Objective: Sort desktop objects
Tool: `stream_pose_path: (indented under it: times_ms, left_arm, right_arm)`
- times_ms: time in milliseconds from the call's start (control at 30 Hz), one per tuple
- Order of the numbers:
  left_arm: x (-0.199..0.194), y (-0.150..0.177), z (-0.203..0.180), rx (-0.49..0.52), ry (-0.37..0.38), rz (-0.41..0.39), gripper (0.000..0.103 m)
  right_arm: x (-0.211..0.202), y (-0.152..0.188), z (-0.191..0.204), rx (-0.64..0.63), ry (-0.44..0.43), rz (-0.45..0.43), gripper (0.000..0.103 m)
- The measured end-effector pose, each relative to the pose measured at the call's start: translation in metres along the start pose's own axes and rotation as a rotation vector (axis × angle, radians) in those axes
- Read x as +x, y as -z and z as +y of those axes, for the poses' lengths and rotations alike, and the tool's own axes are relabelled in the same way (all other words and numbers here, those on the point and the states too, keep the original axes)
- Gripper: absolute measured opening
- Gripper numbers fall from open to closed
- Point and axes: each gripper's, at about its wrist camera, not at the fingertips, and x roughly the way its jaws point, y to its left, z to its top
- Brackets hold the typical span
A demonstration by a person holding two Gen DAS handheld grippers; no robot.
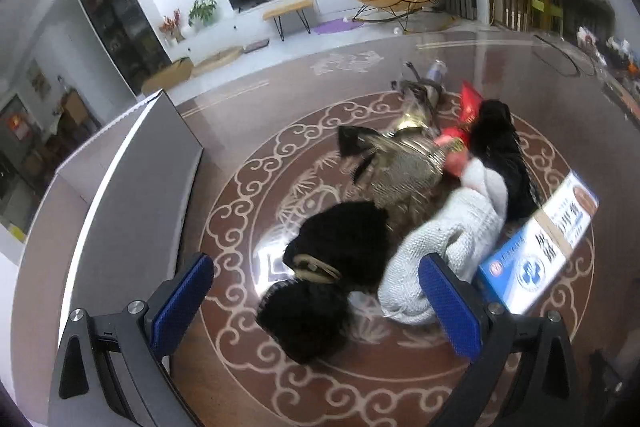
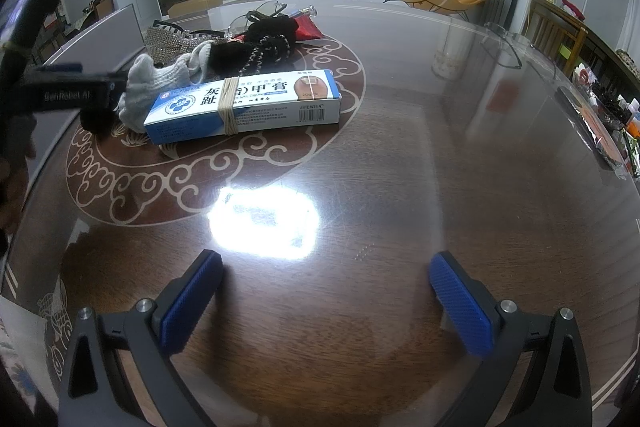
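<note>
While still heaped mid-worktop [image 2: 400, 167], black furry pieces [image 1: 340, 247], white knitted cloth [image 1: 440, 239] and blue-and-white cardboard cream box [image 2: 244, 105] remain unsorted; left gripper [image 1: 316, 303] and right gripper [image 2: 326, 301]: jaws wide, holding nothing. Barely begun, apparently.

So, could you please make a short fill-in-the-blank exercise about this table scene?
1. The box is blue and ____.
2. A ____ band is wrapped around the box.
3. Both the left claw and the right claw have ____ pads.
4. The knitted glove is ____.

Missing words: white; rubber; blue; white
</note>
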Motion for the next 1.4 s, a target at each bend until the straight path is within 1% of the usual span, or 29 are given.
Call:
stream_pose_path:
  times_ms: [133, 200, 233, 300, 333, 367, 400, 467, 600, 633, 667, 700, 733, 767, 800, 833, 867, 933, 1067, 1167, 1233, 1267, 1333, 1367, 1400]
  left_arm:
    - [0.018, -0.009, 0.017, -0.065, 0.066, 0.043, 0.103]
    - [0.028, -0.008, 0.018, -0.078, 0.106, 0.074, 0.103]
    - [0.032, -0.006, 0.022, -0.085, 0.110, 0.081, 0.103]
    - [0.038, -0.009, 0.031, -0.138, 0.116, 0.087, 0.103]
    - [0.040, -0.010, 0.037, -0.180, 0.125, 0.093, 0.103]
    - [0.043, -0.011, 0.042, -0.228, 0.152, 0.097, 0.103]
    - [0.047, -0.011, 0.045, -0.254, 0.177, 0.108, 0.103]
    - [0.052, -0.007, 0.043, -0.248, 0.188, 0.122, 0.103]
    - [0.057, -0.002, 0.033, -0.214, 0.184, 0.126, 0.103]
    - [0.058, 0.000, 0.031, -0.214, 0.187, 0.126, 0.100]
    - [0.058, 0.002, 0.029, -0.211, 0.189, 0.120, 0.084]
    - [0.058, 0.005, 0.027, -0.208, 0.194, 0.118, 0.064]
    - [0.056, 0.007, 0.025, -0.208, 0.208, 0.116, 0.059]
    - [0.052, 0.009, 0.022, -0.202, 0.205, 0.099, 0.048]
    - [0.047, 0.012, 0.020, -0.193, 0.201, 0.095, 0.041]
    - [0.042, 0.014, 0.017, -0.182, 0.192, 0.091, 0.040]
    - [0.035, 0.019, 0.014, -0.173, 0.181, 0.087, 0.040]
    - [0.024, 0.031, 0.010, -0.164, 0.185, 0.087, 0.039]
    - [-0.006, 0.071, 0.004, -0.143, 0.192, 0.091, 0.040]
    - [-0.028, 0.101, 0.008, -0.172, 0.221, 0.088, 0.039]
    - [-0.036, 0.115, 0.013, -0.193, 0.237, 0.075, 0.040]
    - [-0.040, 0.121, 0.016, -0.203, 0.240, 0.065, 0.042]
    - [-0.039, 0.129, 0.023, -0.222, 0.248, 0.054, 0.056]
    - [-0.037, 0.131, 0.024, -0.229, 0.258, 0.050, 0.070]
    - [-0.037, 0.131, 0.024, -0.230, 0.272, 0.041, 0.086]
  right_arm:
    - [0.000, 0.000, 0.000, 0.000, -0.001, 0.000, 0.103]
    - [0.000, 0.000, 0.000, 0.000, 0.000, 0.000, 0.103]
    - [0.000, 0.000, 0.000, 0.000, 0.000, 0.000, 0.103]
    - [0.000, 0.000, 0.000, 0.000, -0.001, 0.000, 0.103]
    - [0.000, 0.000, 0.000, 0.001, 0.000, 0.000, 0.103]
    - [0.000, 0.000, 0.000, 0.001, 0.000, 0.000, 0.103]
    - [0.000, 0.000, 0.000, 0.000, 0.000, 0.000, 0.103]
    - [0.000, 0.000, 0.000, 0.001, 0.000, 0.000, 0.103]
    - [0.000, 0.000, 0.000, 0.001, 0.000, 0.000, 0.103]
    - [0.000, 0.000, 0.000, 0.001, 0.000, 0.000, 0.103]
    - [0.000, 0.000, 0.000, 0.001, 0.000, 0.000, 0.103]
    - [0.000, 0.000, 0.000, 0.001, 0.000, 0.000, 0.103]
    - [0.000, 0.000, 0.000, 0.001, 0.000, 0.000, 0.103]
    - [0.000, 0.000, 0.000, 0.001, 0.000, 0.000, 0.103]
    - [0.000, 0.000, 0.000, 0.001, 0.000, 0.000, 0.103]
    - [0.000, 0.000, 0.000, 0.001, 0.000, 0.000, 0.103]
    - [0.000, 0.000, 0.000, 0.001, 0.000, 0.000, 0.103]
    - [0.000, 0.000, 0.000, 0.001, 0.000, 0.000, 0.103]
    - [0.000, 0.000, 0.000, 0.001, 0.000, -0.001, 0.103]
    - [0.000, 0.000, 0.000, 0.001, 0.000, -0.001, 0.103]
    - [0.000, 0.000, 0.000, 0.001, 0.000, -0.001, 0.103]
    - [0.000, 0.000, 0.000, 0.001, 0.000, -0.001, 0.103]
    - [0.000, 0.000, 0.000, 0.001, 0.000, 0.000, 0.103]
    - [0.000, 0.000, 0.000, 0.001, 0.000, -0.001, 0.103]
    - [0.000, 0.000, 0.000, 0.002, 0.001, -0.001, 0.103]
